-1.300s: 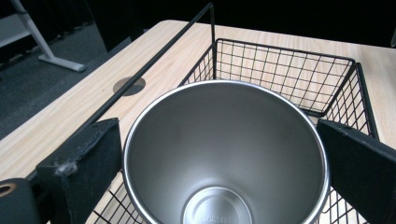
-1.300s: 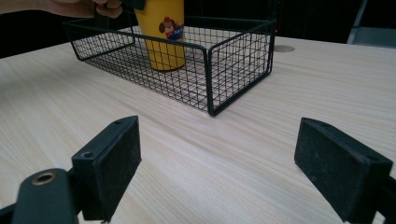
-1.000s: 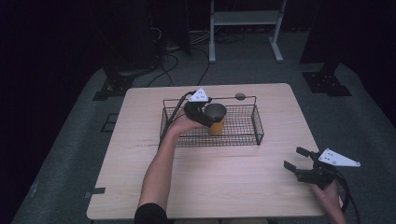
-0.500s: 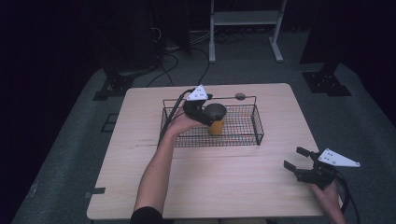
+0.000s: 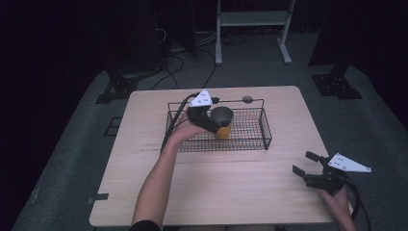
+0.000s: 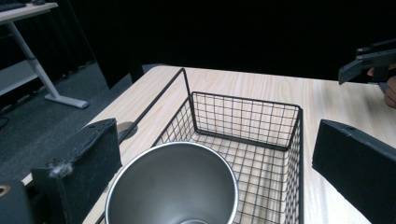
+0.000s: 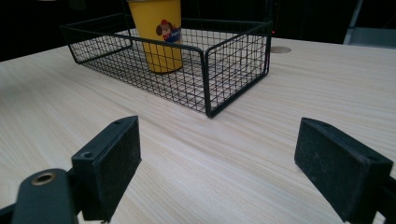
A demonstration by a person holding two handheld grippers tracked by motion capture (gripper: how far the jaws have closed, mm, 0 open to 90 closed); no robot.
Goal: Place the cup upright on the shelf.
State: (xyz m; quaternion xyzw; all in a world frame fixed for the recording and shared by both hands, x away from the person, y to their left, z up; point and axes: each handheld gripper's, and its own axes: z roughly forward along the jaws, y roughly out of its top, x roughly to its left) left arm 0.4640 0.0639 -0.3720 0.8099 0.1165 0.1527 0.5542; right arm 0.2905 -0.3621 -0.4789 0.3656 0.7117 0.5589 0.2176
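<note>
A yellow cup (image 5: pixel 223 126) with a steel inside and a cartoon dog print (image 7: pixel 156 32) stands upright in the black wire basket (image 5: pixel 266 131) at the table's far middle. My left gripper (image 5: pixel 215 123) hovers at the cup's left side, open. In the left gripper view the cup's mouth (image 6: pixel 173 186) lies between the wide-apart jaws: the left jaw is close to the rim and the right jaw well clear. My right gripper (image 5: pixel 304 162) rests near the table's front right corner, open, with only bare wood between its jaws (image 7: pixel 215 158).
The basket (image 7: pixel 205 74) has a raised wire handle (image 6: pixel 183 88) along its far side. A round grey grommet (image 5: pixel 248 99) sits behind it. The wooden table (image 5: pixel 226 192) ends just behind my right hand. A white rack (image 5: pixel 250 29) and stand feet are on the floor beyond.
</note>
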